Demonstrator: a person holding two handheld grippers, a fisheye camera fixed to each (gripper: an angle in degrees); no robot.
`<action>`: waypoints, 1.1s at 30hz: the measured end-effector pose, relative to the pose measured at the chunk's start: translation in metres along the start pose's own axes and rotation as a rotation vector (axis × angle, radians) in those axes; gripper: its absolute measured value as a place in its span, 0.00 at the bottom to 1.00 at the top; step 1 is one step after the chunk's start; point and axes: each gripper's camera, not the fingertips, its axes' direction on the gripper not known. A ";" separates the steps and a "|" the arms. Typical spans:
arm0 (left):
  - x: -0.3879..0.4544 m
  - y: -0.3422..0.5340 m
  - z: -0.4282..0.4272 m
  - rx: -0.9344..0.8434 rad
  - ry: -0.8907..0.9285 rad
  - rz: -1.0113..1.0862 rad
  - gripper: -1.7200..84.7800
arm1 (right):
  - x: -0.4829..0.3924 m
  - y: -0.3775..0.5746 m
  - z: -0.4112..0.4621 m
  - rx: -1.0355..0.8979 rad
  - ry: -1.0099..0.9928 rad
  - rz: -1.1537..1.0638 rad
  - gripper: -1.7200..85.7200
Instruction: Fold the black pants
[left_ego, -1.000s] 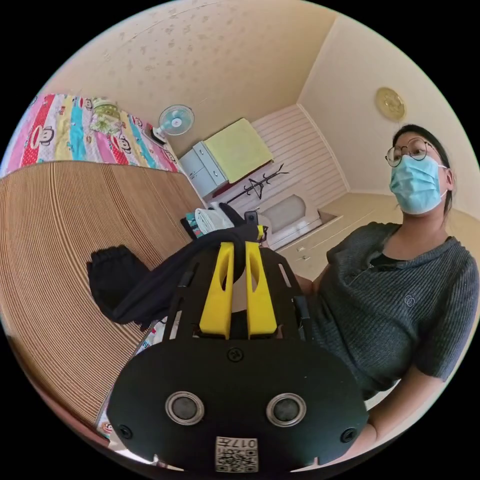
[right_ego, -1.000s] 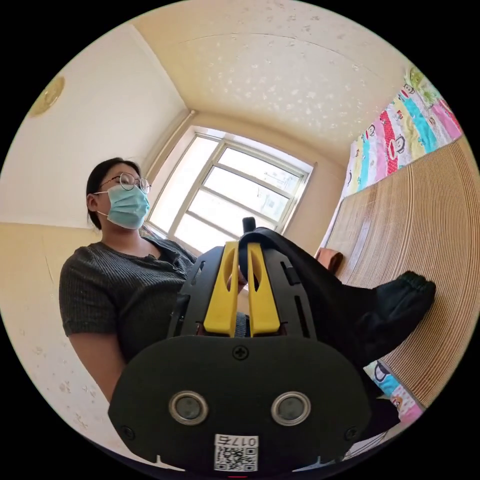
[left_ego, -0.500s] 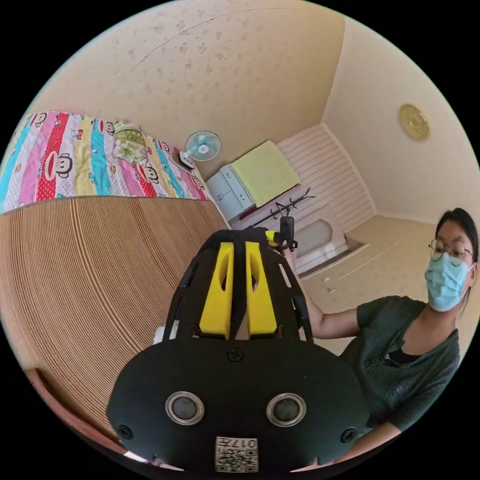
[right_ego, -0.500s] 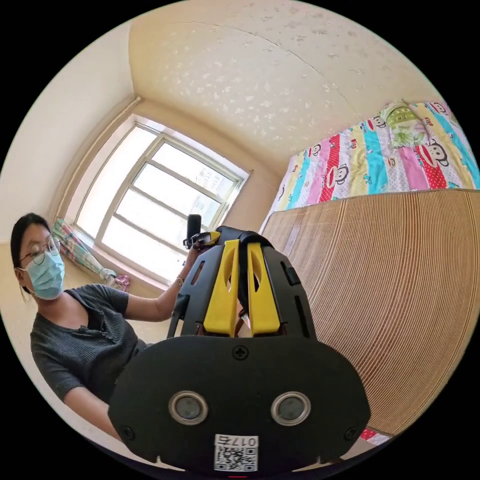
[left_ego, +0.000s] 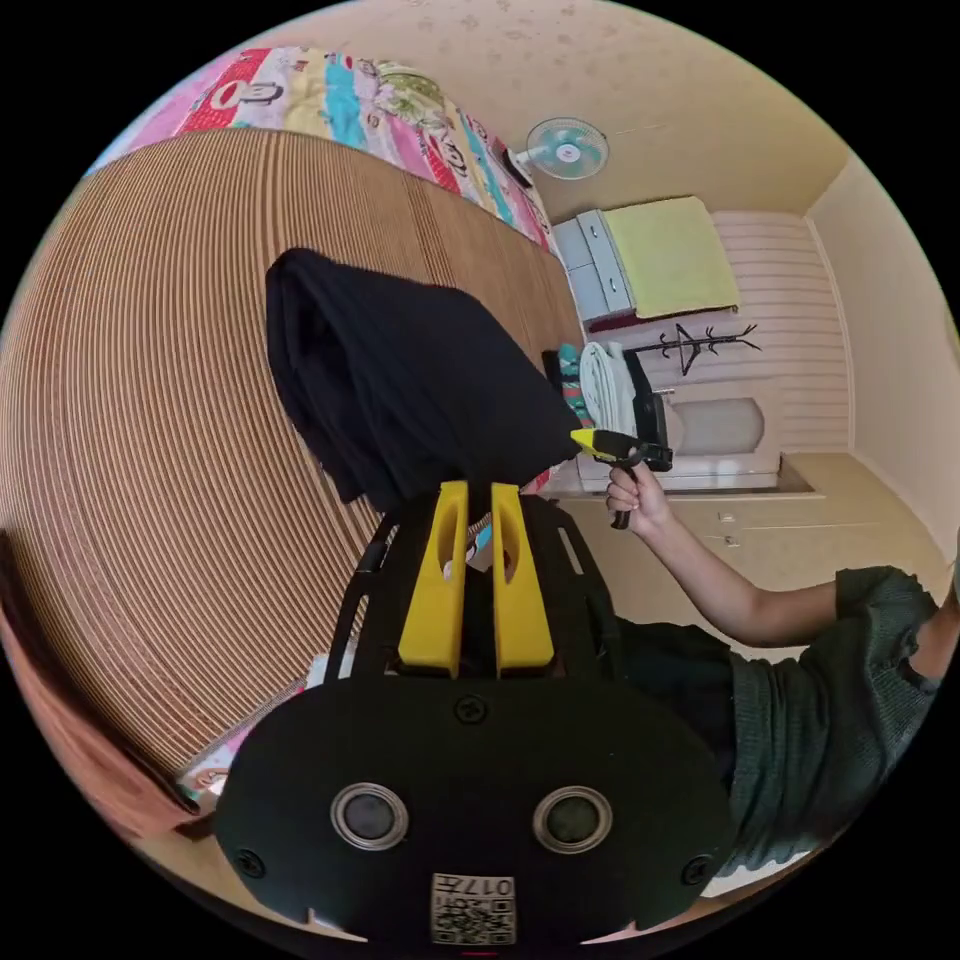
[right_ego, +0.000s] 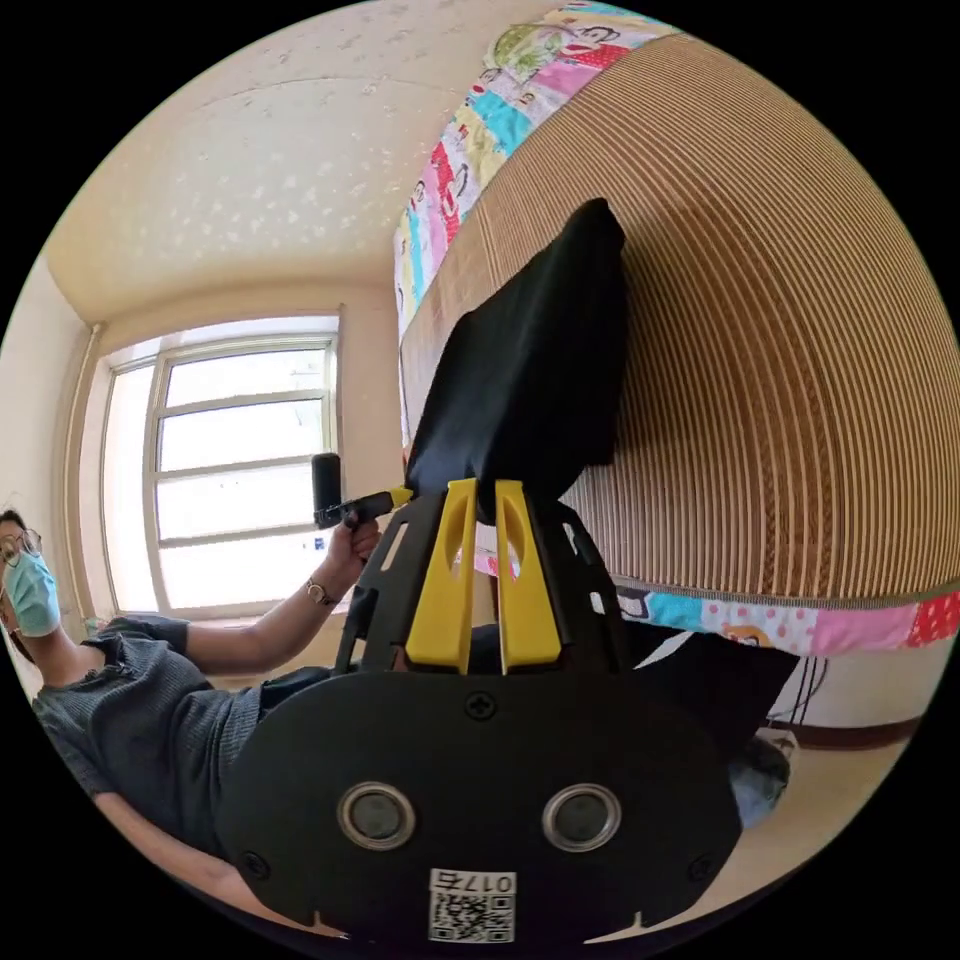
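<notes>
Left gripper view shows, from left to right, a ribbed brown bamboo mat (left_ego: 150, 400) spread over a bed, the folded black pants (left_ego: 410, 390) hanging above it, and a person's hand (left_ego: 632, 497) raised beside a stack of folded clothes (left_ego: 603, 385). This view's own left hand-held gripper (left_ego: 469, 492) has its yellow jaws drawn close together on the lower edge of the black pants, and dark cloth shows in the narrow slot between them. At the pants' right corner the right hand-held gripper (left_ego: 590, 443) pinches the fabric with its yellow tip. A colourful cartoon-print quilt (left_ego: 350, 95) lies past the mat's far edge, and a small blue fan (left_ego: 566, 148) stands near a grey drawer unit (left_ego: 592, 265) draped with a yellow-green cloth (left_ego: 672, 255). Right gripper view shows a bright window (right_ego: 235, 470) at the left, then the person's arm reaching up with the left hand-held gripper (right_ego: 385, 497) at the pants' lower left corner. The right hand-held gripper (right_ego: 483, 494) sits with its jaws nearly together, clamped on the pants' (right_ego: 535, 370) bottom edge. Behind the cloth the mat (right_ego: 800, 350) curves away to the right, with the quilt (right_ego: 470, 130) along its border.
</notes>
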 end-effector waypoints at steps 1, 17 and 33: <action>-0.028 0.018 0.019 -0.019 -0.003 -0.093 0.09 | 0.011 0.005 0.001 0.007 0.000 0.045 0.07; -0.181 -0.106 0.030 0.203 -0.003 -0.198 0.23 | -0.021 -0.192 0.093 -0.161 0.029 -0.108 0.20; -0.133 0.061 0.078 -0.019 0.195 -0.293 0.12 | -0.047 -0.016 0.009 -0.165 -0.263 0.131 0.15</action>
